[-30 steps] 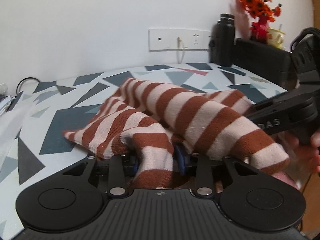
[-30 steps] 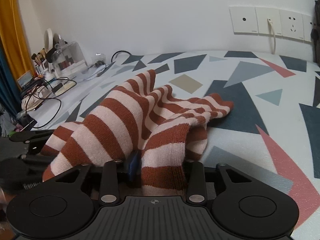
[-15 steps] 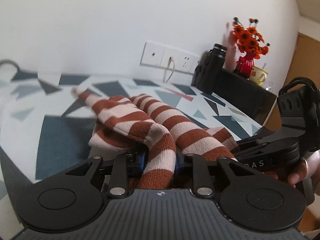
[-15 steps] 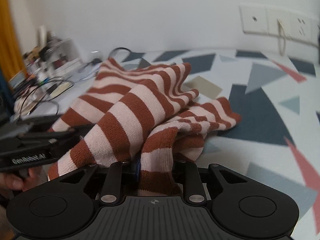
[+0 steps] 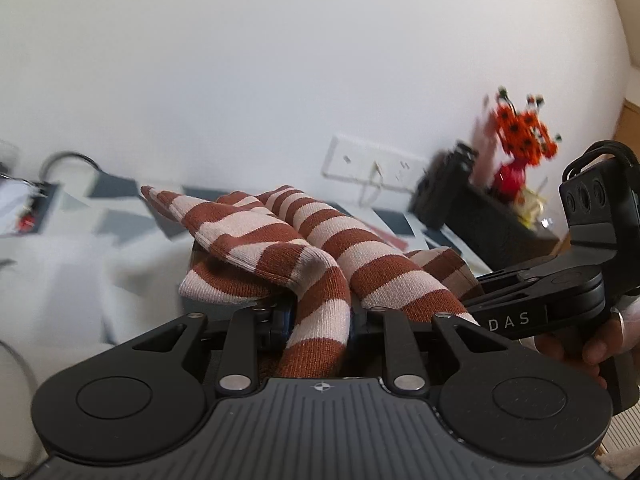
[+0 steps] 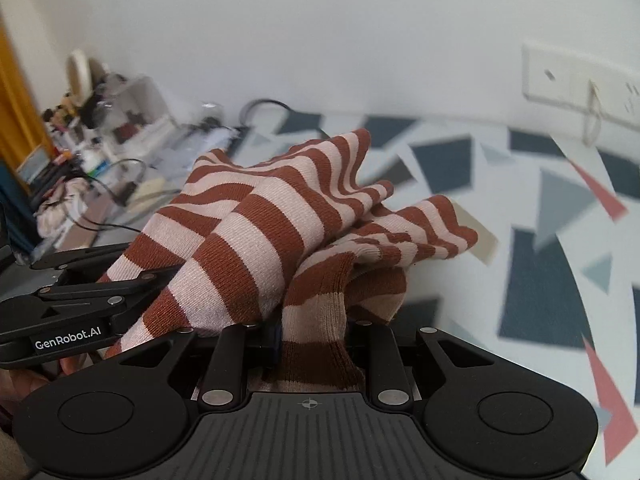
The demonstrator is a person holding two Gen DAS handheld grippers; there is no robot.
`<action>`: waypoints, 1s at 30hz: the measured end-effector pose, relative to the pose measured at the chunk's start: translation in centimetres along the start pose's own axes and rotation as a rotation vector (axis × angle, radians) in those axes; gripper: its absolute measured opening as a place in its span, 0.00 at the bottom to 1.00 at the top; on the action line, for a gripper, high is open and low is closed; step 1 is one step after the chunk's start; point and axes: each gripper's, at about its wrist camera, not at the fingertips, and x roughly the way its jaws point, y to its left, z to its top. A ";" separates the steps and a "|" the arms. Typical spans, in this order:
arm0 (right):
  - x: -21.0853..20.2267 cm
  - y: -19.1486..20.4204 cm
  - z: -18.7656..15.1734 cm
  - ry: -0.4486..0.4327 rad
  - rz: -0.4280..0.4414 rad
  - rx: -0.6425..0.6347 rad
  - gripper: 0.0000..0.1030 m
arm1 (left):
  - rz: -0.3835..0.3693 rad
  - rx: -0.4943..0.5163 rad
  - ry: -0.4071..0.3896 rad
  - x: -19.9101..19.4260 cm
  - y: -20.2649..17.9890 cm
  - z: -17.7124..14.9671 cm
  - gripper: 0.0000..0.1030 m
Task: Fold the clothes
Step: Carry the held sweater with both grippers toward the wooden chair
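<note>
A knit garment with rust-brown and pale pink stripes (image 5: 320, 248) hangs bunched between both grippers, above the triangle-patterned table (image 6: 540, 264). In the left wrist view my left gripper (image 5: 320, 312) is shut on a fold of it, with the cloth pinched between the pads. My right gripper (image 6: 314, 328) is likewise shut on another fold of the striped garment (image 6: 256, 224). The grippers stand close side by side: the right one shows at the right edge (image 5: 540, 300), and the left one at the left edge (image 6: 80, 296). The cloth hides the fingertips.
A hand (image 5: 600, 344) holds the right gripper's handle. A wall socket strip (image 6: 580, 76) with a plugged cable runs behind the table. A black box (image 5: 480, 216) and a red vase of orange flowers (image 5: 520, 136) stand at the right. Cables and clutter (image 6: 100, 128) fill the far left.
Both grippers have risen with the garment pinched in them. The cloth, spread low on the table before, now hangs lifted and bunched, and more wall is in view.
</note>
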 end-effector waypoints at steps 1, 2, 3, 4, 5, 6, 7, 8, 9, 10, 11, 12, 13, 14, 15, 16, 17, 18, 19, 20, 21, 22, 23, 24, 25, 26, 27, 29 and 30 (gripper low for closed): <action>-0.2 1.2 0.8 -0.003 0.007 -0.016 0.19 | 0.018 -0.015 -0.029 -1.4 0.4 0.2 0.22; -0.3 2.6 1.6 -0.007 0.015 -0.037 0.19 | 0.032 -0.015 -0.041 -2.8 0.9 0.3 0.22; -0.3 4.2 2.3 -0.011 0.024 -0.059 0.19 | 0.045 -0.013 -0.052 -4.4 1.4 0.3 0.22; -0.4 5.6 2.8 -0.014 0.031 -0.074 0.19 | 0.055 -0.013 -0.064 -6.0 2.0 0.3 0.22; -0.5 7.4 3.3 -0.019 0.039 -0.087 0.19 | 0.066 -0.013 -0.076 -7.7 2.6 0.3 0.22; -0.6 9.2 3.7 -0.024 0.046 -0.099 0.19 | 0.078 -0.012 -0.088 -9.4 3.1 0.2 0.22; -0.7 11.0 4.1 -0.028 0.052 -0.108 0.19 | 0.091 -0.007 -0.100 -11.5 3.7 -0.1 0.22; -0.9 13.2 4.4 -0.035 0.058 -0.118 0.19 | 0.104 0.000 -0.110 -13.5 4.5 -0.4 0.22; -1.1 15.4 4.6 -0.042 0.065 -0.128 0.19 | 0.121 0.007 -0.120 -15.9 5.4 -0.8 0.22; -1.2 17.7 4.5 -0.048 0.072 -0.140 0.19 | 0.138 0.008 -0.129 -18.3 6.4 -1.2 0.22; -1.3 20.2 4.4 -0.052 0.081 -0.151 0.19 | 0.156 0.003 -0.136 -20.6 7.4 -1.6 0.22; -1.3 22.8 4.2 -0.054 0.091 -0.163 0.19 | 0.174 -0.007 -0.142 -23.0 8.4 -2.0 0.22; -1.3 25.4 4.0 -0.057 0.101 -0.174 0.19 | 0.194 -0.018 -0.147 -25.4 9.5 -2.5 0.22; -1.2 28.1 3.9 -0.058 0.115 -0.182 0.19 | 0.220 -0.034 -0.151 -27.9 10.6 -3.0 0.22; -1.1 30.7 3.7 -0.057 0.132 -0.190 0.19 | 0.246 -0.049 -0.155 -30.4 11.6 -3.6 0.22; -0.9 33.3 3.4 -0.054 0.154 -0.208 0.19 | 0.276 -0.064 -0.155 -32.8 12.6 -4.2 0.22; -0.5 35.8 3.2 -0.045 0.183 -0.224 0.19 | 0.308 -0.081 -0.154 -35.0 13.4 -4.8 0.22; -0.2 38.2 2.9 -0.034 0.212 -0.240 0.19 | 0.346 -0.101 -0.152 -37.4 14.2 -5.5 0.22; 0.2 40.6 2.6 -0.023 0.242 -0.255 0.19 | 0.386 -0.122 -0.151 -39.7 15.0 -6.2 0.22; 0.7 43.0 2.4 -0.003 0.277 -0.279 0.19 | 0.430 -0.145 -0.152 -41.8 15.6 -6.9 0.22; 1.3 45.4 2.2 0.021 0.316 -0.307 0.19 | 0.474 -0.168 -0.155 -44.0 16.1 -7.6 0.22; 1.9 47.8 2.0 0.045 0.354 -0.334 0.19 | 0.522 -0.194 -0.164 -45.9 16.5 -8.3 0.22; 2.4 50.2 1.8 0.063 0.396 -0.374 0.19 | 0.571 -0.219 -0.172 -47.9 16.9 -9.1 0.22; 3.0 52.6 1.5 0.079 0.439 -0.418 0.19 | 0.618 -0.245 -0.180 -49.8 17.3 -9.9 0.22; 3.6 54.8 1.2 0.099 0.480 -0.454 0.19 | 0.663 -0.274 -0.188 -51.5 17.7 -10.6 0.22; 4.2 57.0 0.9 0.119 0.521 -0.486 0.19 | 0.709 -0.303 -0.196 -53.2 18.1 -11.4 0.22; 4.8 59.2 0.6 0.140 0.562 -0.517 0.19 | 0.756 -0.333 -0.202 -54.8 18.4 -12.1 0.22; 5.8 63.1 -0.3 0.180 0.634 -0.569 0.19 | 0.842 -0.381 -0.208 -57.6 18.8 -13.2 0.22; 6.2 65.1 -0.8 0.201 0.671 -0.595 0.19 | 0.884 -0.405 -0.211 -58.9 19.0 -13.7 0.22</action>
